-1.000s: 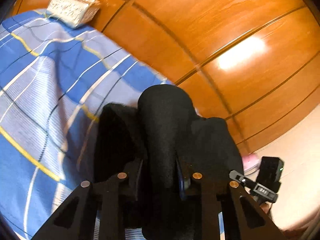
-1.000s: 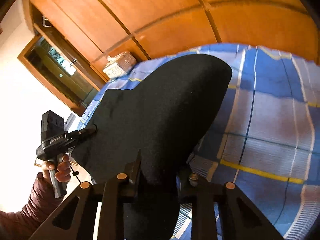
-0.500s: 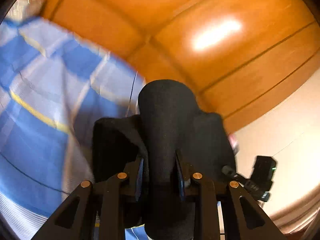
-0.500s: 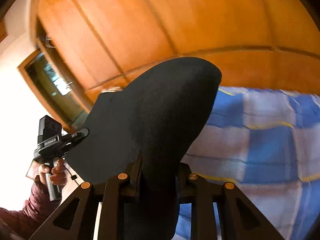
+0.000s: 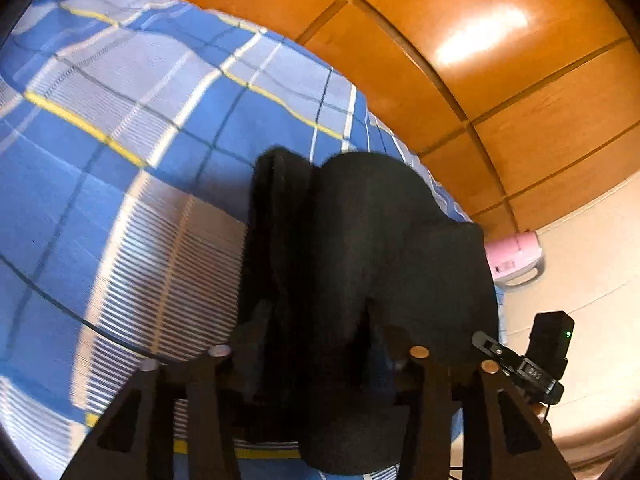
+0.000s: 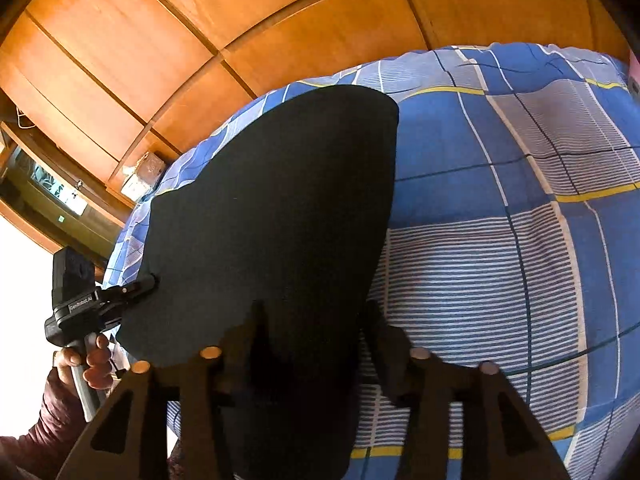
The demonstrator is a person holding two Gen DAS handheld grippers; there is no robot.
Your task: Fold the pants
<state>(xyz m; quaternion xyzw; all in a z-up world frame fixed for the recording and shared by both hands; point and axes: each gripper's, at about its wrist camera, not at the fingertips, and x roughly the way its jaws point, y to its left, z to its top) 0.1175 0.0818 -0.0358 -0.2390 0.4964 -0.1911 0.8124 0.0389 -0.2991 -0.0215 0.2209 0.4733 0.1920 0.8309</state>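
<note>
Black fabric pants (image 6: pixel 272 216) are held clamped in the jaws of both grippers above a blue plaid bedspread (image 6: pixel 500 240); folding is judged incomplete, laying down remaining.

Glossy orange wood panelling (image 5: pixel 500 60) backs a blue plaid bedspread (image 6: pixel 500 240); bright daylight at left.

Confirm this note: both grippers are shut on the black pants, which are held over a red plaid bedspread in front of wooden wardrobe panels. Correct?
Not quite. The bedspread is blue plaid with white and yellow lines, not red, as the right wrist view shows. The rest holds: the left gripper and right gripper are shut on the black pants, before wooden wardrobe panels.
</note>
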